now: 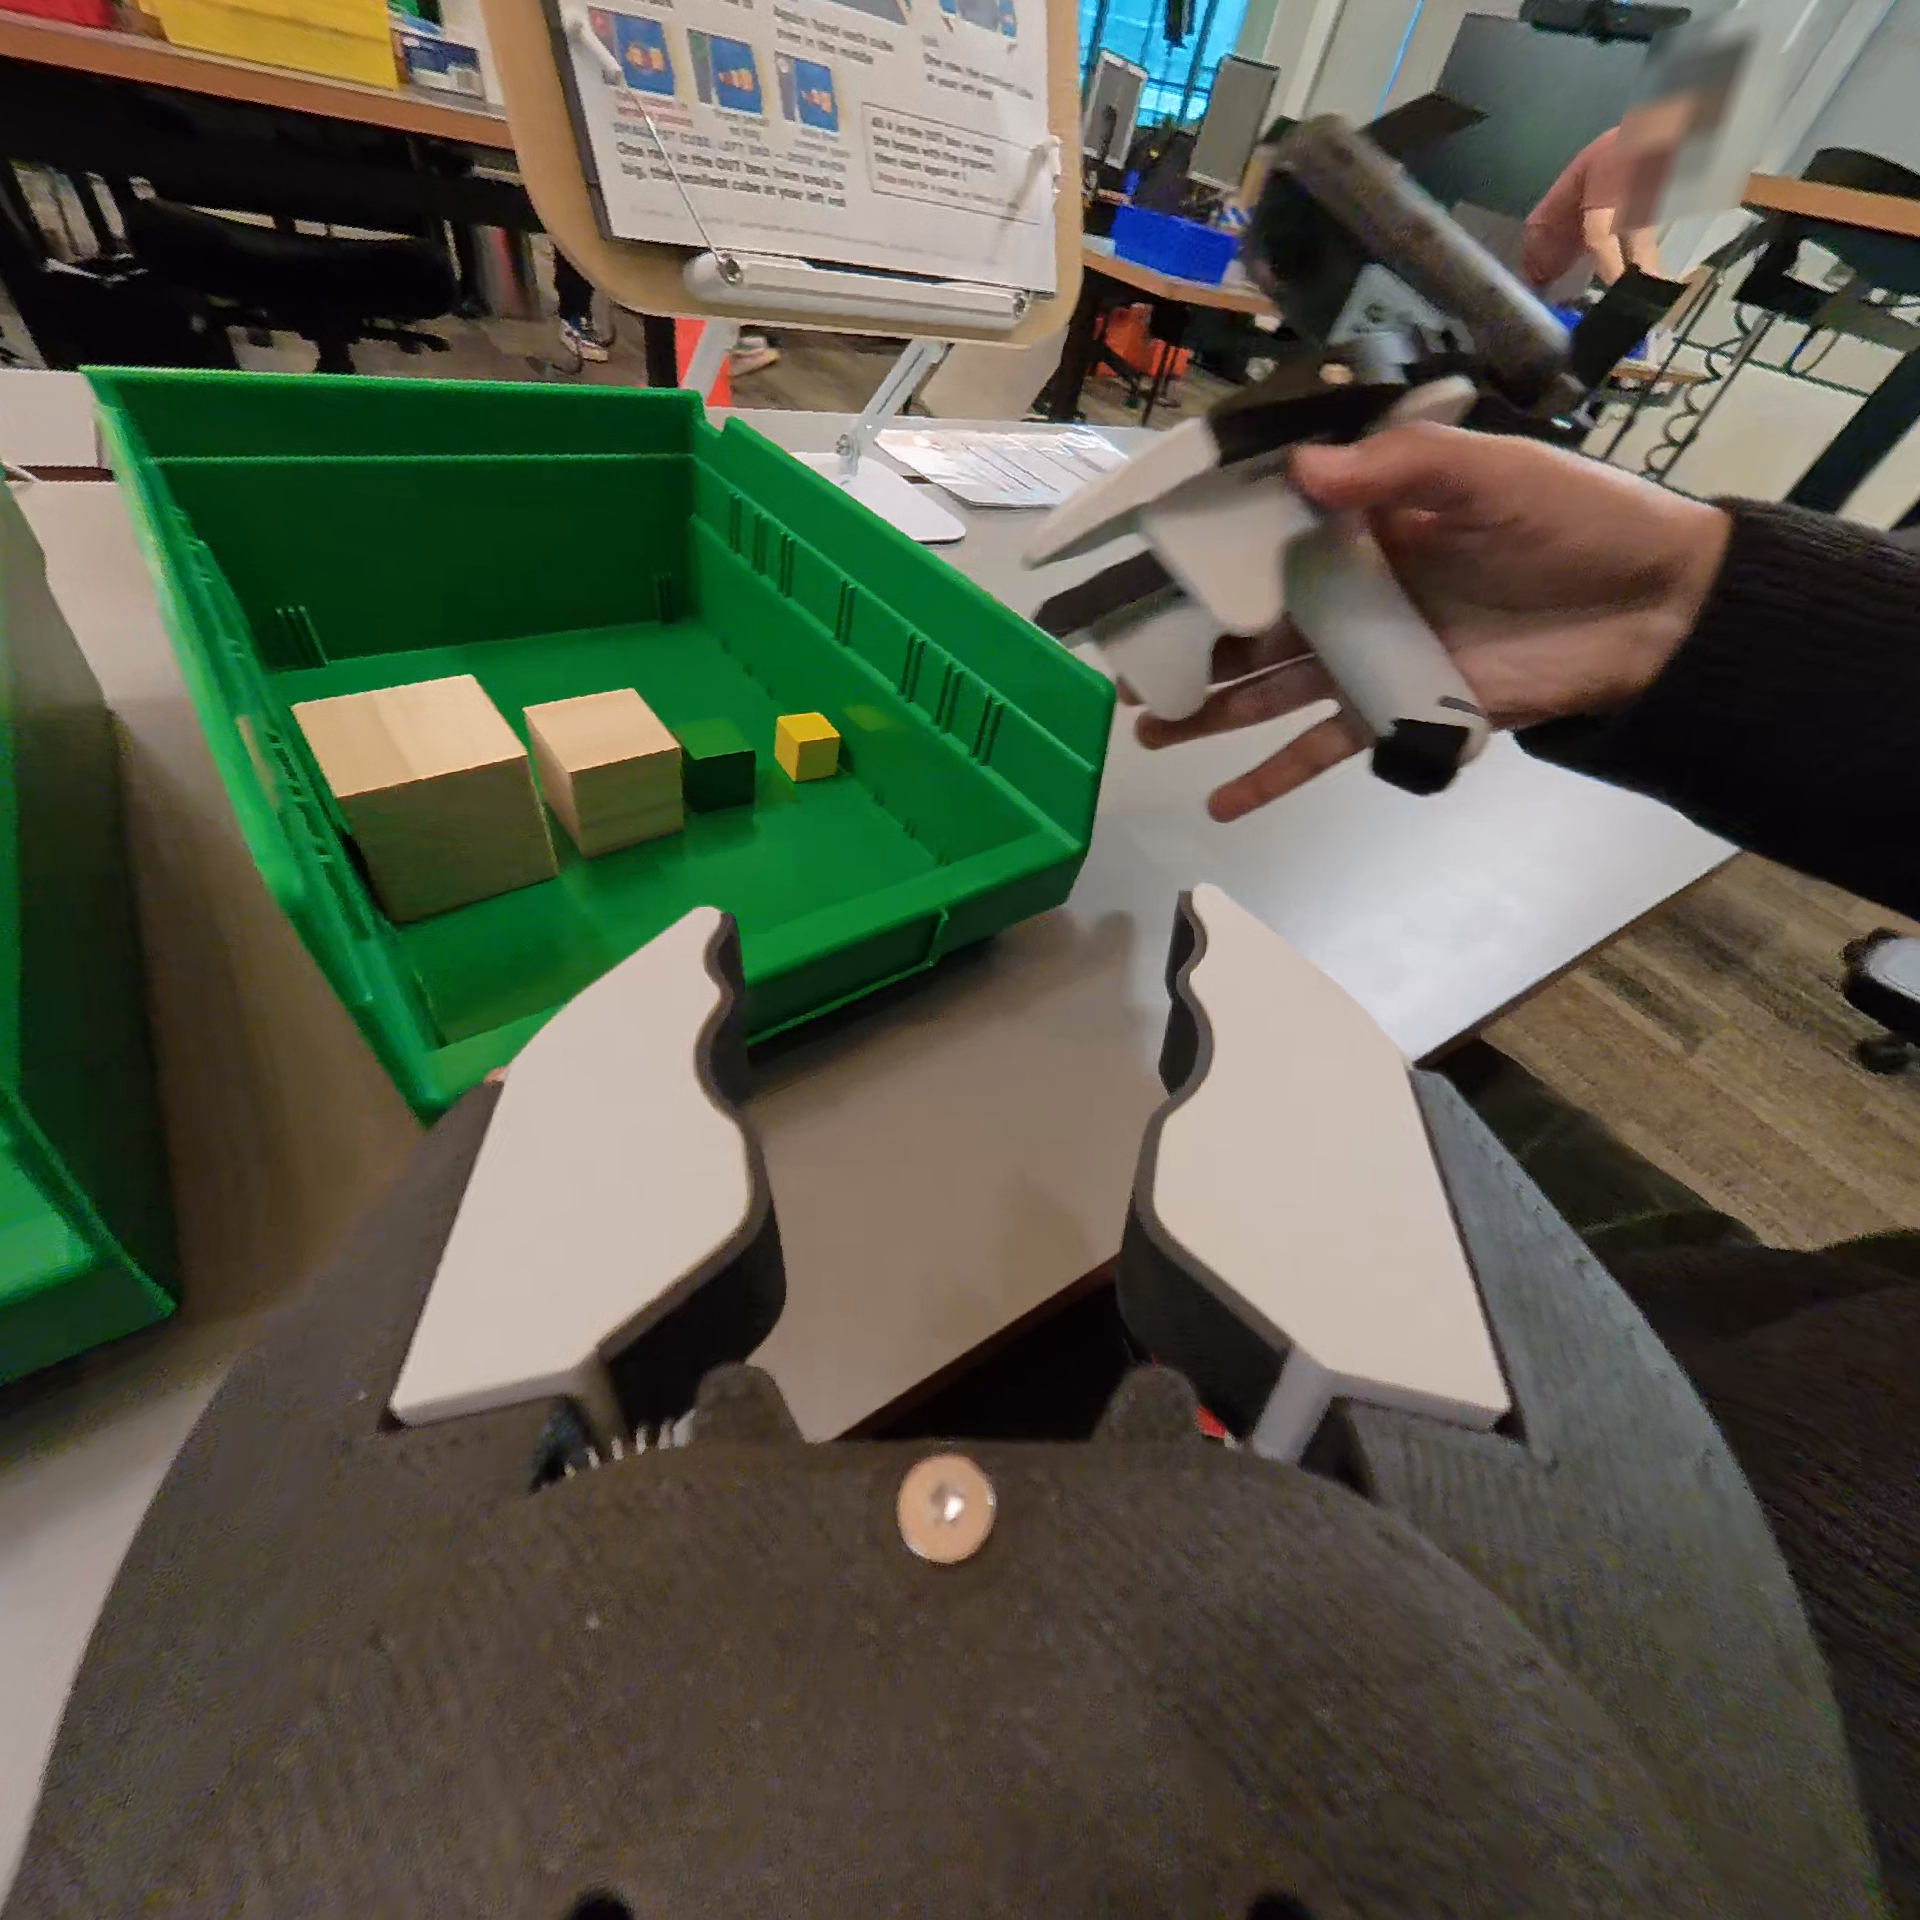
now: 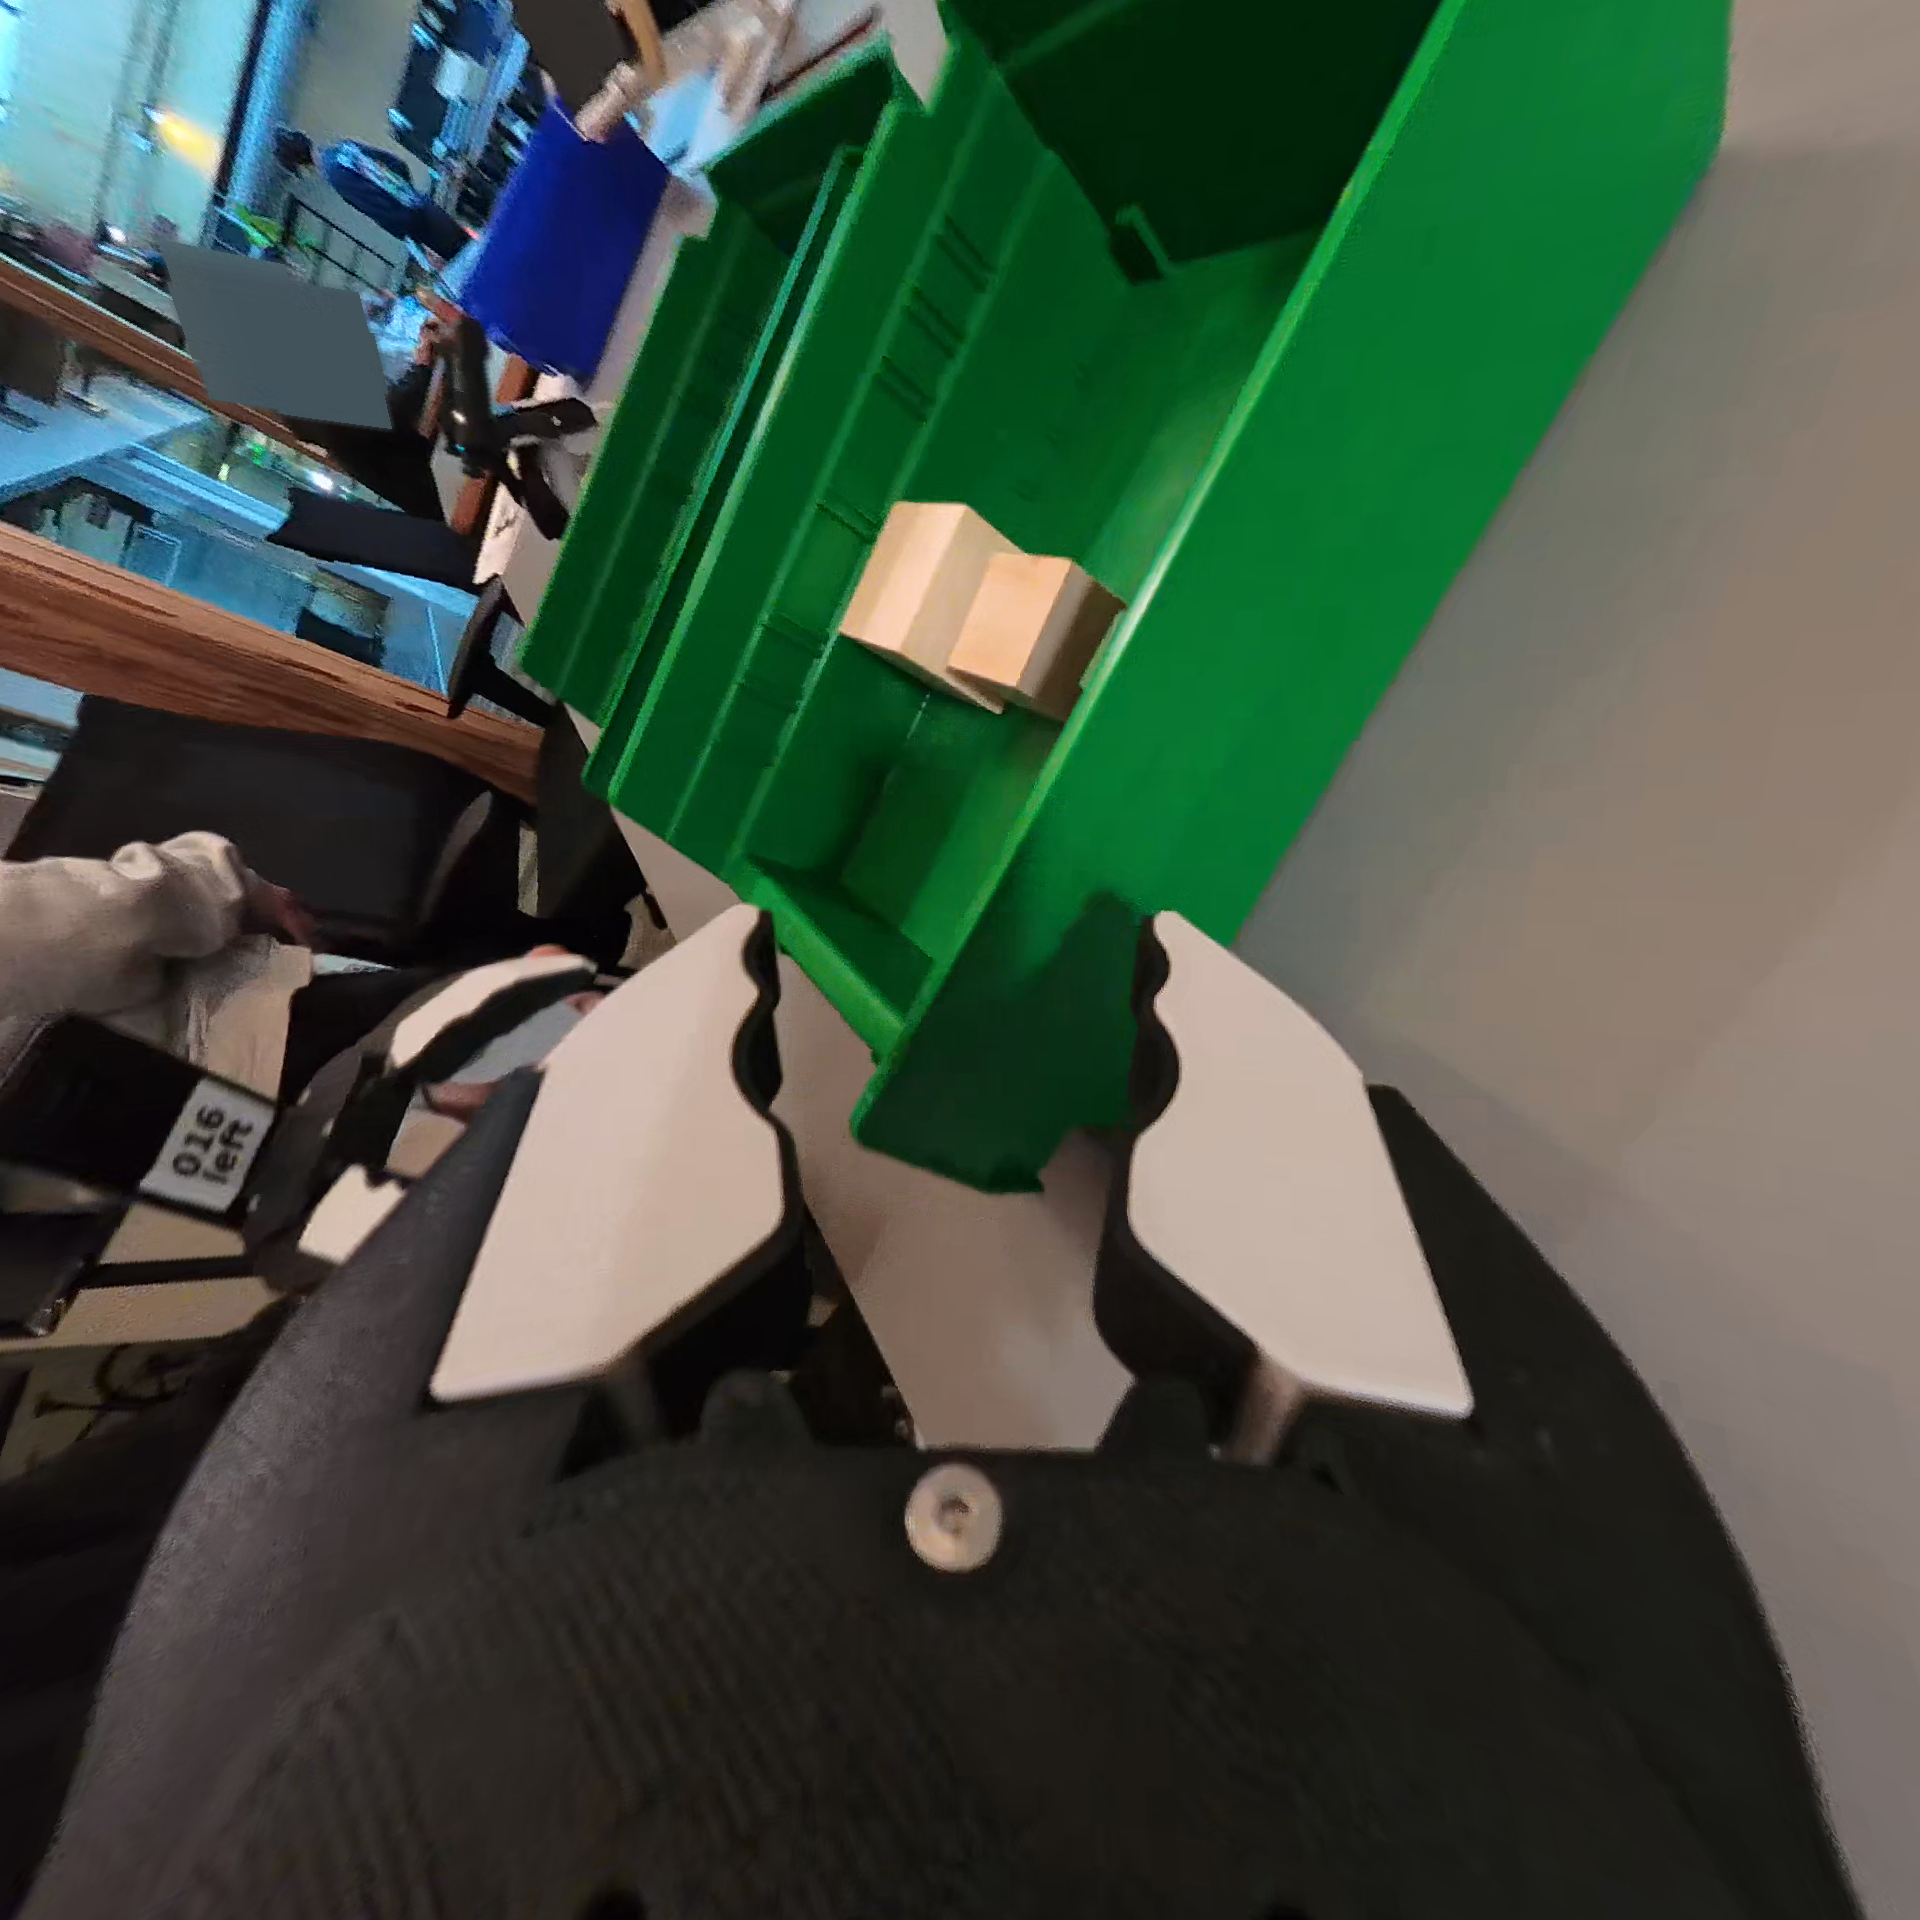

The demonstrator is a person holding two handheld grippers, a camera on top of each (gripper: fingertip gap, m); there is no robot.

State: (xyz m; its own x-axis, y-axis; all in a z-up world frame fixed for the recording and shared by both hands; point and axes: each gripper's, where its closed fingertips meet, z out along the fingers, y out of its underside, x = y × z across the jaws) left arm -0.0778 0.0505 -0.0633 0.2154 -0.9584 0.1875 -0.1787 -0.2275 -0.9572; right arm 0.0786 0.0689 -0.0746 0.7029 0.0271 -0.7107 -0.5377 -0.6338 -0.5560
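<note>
A green bin (image 1: pixel 904 634) on the grey table holds a row of cubes: a large wooden cube (image 1: pixel 426 795), a smaller wooden cube (image 1: pixel 603 769), a dark green cube (image 1: pixel 719 774) and a small yellow cube (image 1: pixel 806 746). My left gripper (image 1: pixel 951 925) is open and empty, above the table just in front of the bin's near corner. My right gripper (image 2: pixel 951 940) is open and empty, tilted, close to the bin's corner (image 2: pixel 966 1112). It also shows in the left wrist view (image 1: pixel 1049 587), held in a hand to the right of the bin. The wooden cubes (image 2: pixel 987 613) show in the right wrist view.
A second green bin (image 1: pixel 62 1195) stands at the left edge. A stand with an instruction sheet (image 1: pixel 821 135) is behind the bin. The table's edge (image 1: pixel 1558 966) drops to a wooden floor at right. Desks, chairs and a person are in the background.
</note>
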